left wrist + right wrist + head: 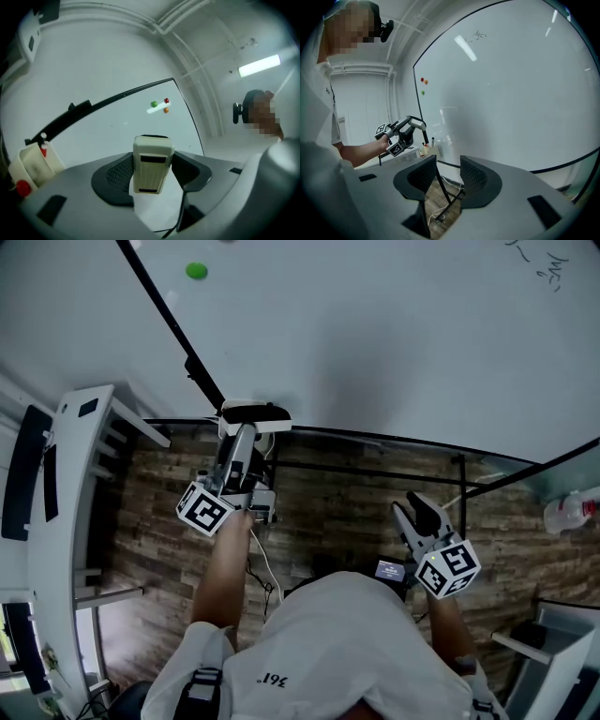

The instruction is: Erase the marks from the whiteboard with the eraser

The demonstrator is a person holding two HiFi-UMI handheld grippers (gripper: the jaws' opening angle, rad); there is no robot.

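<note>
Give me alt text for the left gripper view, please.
The left gripper clamps a cream ribbed plastic eraser between dark jaws, facing a black-framed whiteboard. Green, red and orange round magnets sit near its right edge.

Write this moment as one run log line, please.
left gripper: shut on eraser | right gripper: open, empty | whiteboard: marks near top edge, not yet erased

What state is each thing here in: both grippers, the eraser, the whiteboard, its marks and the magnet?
eraser: clamped between the jaws of the left gripper.
left gripper: shut on the eraser.
right gripper: open, nothing between its jaws.
marks: not yet erased, far from the eraser.
whiteboard: otherwise clean.
green magnet: stuck on the whiteboard.
</note>
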